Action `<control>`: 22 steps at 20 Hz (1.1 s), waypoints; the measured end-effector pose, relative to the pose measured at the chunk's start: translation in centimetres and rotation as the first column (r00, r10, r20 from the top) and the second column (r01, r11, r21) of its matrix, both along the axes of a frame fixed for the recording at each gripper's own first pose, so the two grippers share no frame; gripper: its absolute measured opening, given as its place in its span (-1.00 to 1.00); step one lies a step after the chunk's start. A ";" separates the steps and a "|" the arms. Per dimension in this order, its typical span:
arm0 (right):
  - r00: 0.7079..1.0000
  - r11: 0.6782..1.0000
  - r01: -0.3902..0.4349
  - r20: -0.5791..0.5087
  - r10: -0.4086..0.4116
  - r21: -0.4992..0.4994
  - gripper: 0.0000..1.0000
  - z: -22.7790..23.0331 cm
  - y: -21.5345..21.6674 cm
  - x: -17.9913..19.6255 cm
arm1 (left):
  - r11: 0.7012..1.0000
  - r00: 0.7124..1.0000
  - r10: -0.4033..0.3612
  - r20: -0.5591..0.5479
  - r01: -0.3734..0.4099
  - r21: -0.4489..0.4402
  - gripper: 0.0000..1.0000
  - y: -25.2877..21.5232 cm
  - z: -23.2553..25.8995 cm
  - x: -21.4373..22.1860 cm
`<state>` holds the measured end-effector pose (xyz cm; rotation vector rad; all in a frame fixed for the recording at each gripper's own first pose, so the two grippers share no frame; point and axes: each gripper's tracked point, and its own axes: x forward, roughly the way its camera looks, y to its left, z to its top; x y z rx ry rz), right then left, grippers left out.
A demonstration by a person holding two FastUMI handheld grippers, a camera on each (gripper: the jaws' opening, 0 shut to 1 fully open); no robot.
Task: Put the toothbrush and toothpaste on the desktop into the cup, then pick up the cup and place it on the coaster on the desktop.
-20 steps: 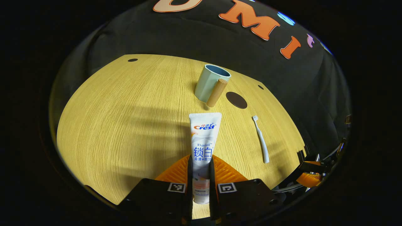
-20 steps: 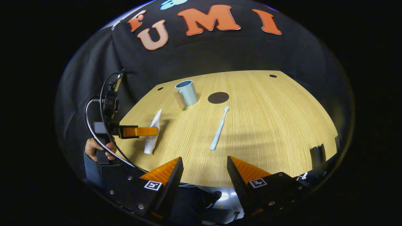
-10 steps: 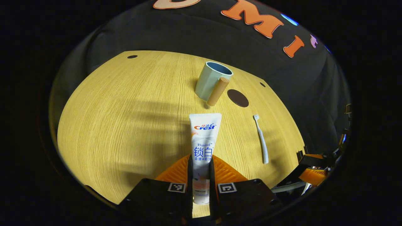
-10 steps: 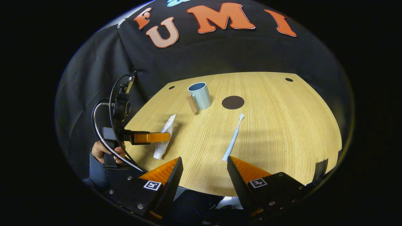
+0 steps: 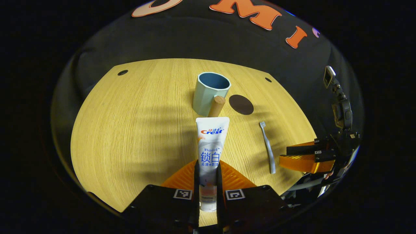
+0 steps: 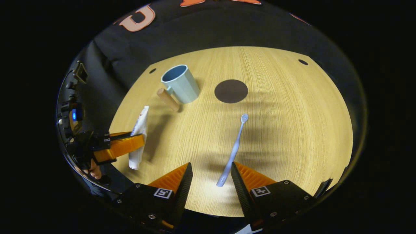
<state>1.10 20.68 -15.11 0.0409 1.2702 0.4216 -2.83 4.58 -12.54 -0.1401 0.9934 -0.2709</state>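
Toothpaste tube (image 5: 209, 152) sits pinched between the fingers of my left claw (image 5: 208, 182), gripped near its cap end with the flat crimped end pointing ahead toward the cup (image 5: 209, 92). From the right gripper view the tube looks lifted off the worktop (image 5: 130, 130), though I cannot be sure. The pale blue cup stands upright straight beyond the tube's far end, its wooden handle (image 5: 216, 105) facing me and its mouth open. Just to the right of the cup lies the dark round coaster (image 5: 241, 104). My right claw (image 6: 209, 177) is spread wide, its fingers straddling the handle end of the toothbrush (image 6: 233, 151), which lies flat on the worktop pointing away with its head near the coaster; the fingers have not closed on it.

To do this step well, I judge I should carry the tube above the rim, tip it upright over the mouth, and release only once its lower end is inside. The handle stands in my path, so I should come in high. A careless nudge could tip the cup.
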 end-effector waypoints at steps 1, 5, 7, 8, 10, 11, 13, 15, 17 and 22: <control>1.000 1.000 0.002 -0.019 -0.003 -0.023 0.24 -0.7 -0.4 0.6 | 1.000 1.000 0.013 -0.002 -0.013 0.003 -0.55 -0.2 0.1 -0.1; 0.998 0.996 0.009 -0.064 -0.015 -0.093 0.23 -4.5 -0.6 3.0 | 0.997 0.997 0.080 0.022 -0.081 0.005 -0.55 0.2 1.6 0.4; 0.994 0.991 0.009 -0.103 -0.023 -0.135 0.13 -6.2 -1.0 3.2 | 0.995 0.995 0.100 0.030 -0.100 0.016 -0.55 0.5 2.6 0.4; 0.991 0.990 0.000 -0.130 -0.019 -0.144 0.21 -6.0 -1.0 3.2 | 0.994 0.993 0.111 0.034 -0.112 0.020 -0.51 0.6 2.8 0.6; 0.992 0.990 0.004 -0.123 -0.022 -0.138 -0.10 -6.3 -0.6 4.2 | 0.991 0.991 0.128 0.036 -0.129 0.038 -0.51 0.9 3.4 1.1; 0.993 0.988 0.017 -0.113 -0.035 -0.152 -0.28 -6.3 -1.0 4.5 | 0.991 0.991 0.128 0.032 -0.130 0.044 -0.51 0.9 4.0 1.3; 0.994 0.986 0.002 -0.107 -0.021 -0.169 -0.69 -6.4 -0.7 4.7 | 0.989 0.990 0.139 0.033 -0.140 0.048 -0.54 1.3 5.1 1.7; 0.996 0.986 -0.025 -0.091 0.010 -0.165 -0.79 -6.4 -0.6 4.7 | 0.989 0.990 0.135 0.041 -0.137 0.051 -0.54 1.2 6.2 2.8; 0.997 0.987 -0.032 -0.077 0.020 -0.155 -0.87 -6.3 -0.7 5.1 | 0.990 0.990 0.130 0.051 -0.133 0.057 -0.51 0.6 6.2 4.1; 0.999 0.994 -0.020 0.029 0.023 -0.107 -0.91 -4.8 -0.3 6.6 | 0.988 0.986 0.142 0.089 -0.147 0.050 -0.58 1.7 5.1 6.8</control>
